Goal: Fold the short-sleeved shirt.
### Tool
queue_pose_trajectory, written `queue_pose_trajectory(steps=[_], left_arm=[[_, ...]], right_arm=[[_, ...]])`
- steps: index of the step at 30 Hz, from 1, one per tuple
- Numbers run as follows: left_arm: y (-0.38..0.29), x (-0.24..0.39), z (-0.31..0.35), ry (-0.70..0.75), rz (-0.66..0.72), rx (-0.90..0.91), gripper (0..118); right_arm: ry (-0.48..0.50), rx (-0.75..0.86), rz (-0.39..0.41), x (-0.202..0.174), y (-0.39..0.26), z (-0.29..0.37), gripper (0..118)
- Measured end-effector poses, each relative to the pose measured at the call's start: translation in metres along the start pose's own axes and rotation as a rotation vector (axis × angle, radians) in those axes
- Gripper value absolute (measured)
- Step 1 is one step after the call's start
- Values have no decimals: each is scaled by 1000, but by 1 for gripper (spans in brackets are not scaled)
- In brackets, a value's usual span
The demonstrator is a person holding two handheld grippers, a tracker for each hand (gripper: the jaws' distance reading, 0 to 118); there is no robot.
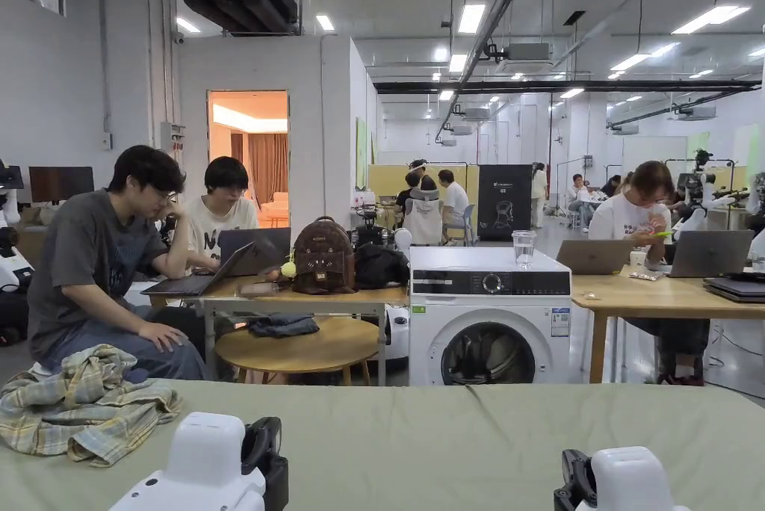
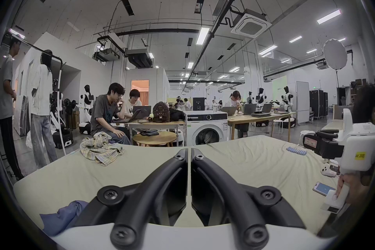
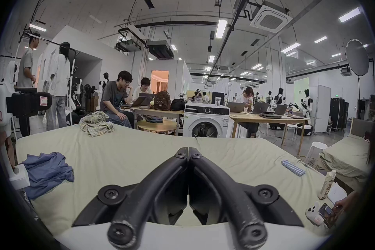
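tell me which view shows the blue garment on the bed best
The right gripper view: the blue garment lies crumpled in the open on the green bed sheet, near its left edge. In the left gripper view, only a bunched corner peeks out beside the gripper's body.

Matt olive-green cloth over table (image 1: 448, 438), smooth, faintly creased. Soft woven plaid shirt (image 1: 82, 408), crumpled, left of frame. Blue garment (image 3: 46, 171), matt limp cloth. Matt black plastic jaws on left gripper (image 2: 189, 155) and right gripper (image 3: 188, 153); scuffed on the right. Glossy white shells.
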State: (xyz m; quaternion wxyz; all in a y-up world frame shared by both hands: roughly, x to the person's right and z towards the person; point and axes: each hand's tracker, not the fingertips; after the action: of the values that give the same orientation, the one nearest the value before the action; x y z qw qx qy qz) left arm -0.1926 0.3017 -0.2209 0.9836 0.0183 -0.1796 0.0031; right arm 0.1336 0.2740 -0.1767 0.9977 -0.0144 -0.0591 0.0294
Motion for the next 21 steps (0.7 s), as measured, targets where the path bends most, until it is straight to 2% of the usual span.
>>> queue_pose_trajectory(steps=[21], left_arm=[[-4, -6, -2, 18, 27, -4, 0]], right_arm=[[-6, -11, 0, 2, -4, -1, 0]])
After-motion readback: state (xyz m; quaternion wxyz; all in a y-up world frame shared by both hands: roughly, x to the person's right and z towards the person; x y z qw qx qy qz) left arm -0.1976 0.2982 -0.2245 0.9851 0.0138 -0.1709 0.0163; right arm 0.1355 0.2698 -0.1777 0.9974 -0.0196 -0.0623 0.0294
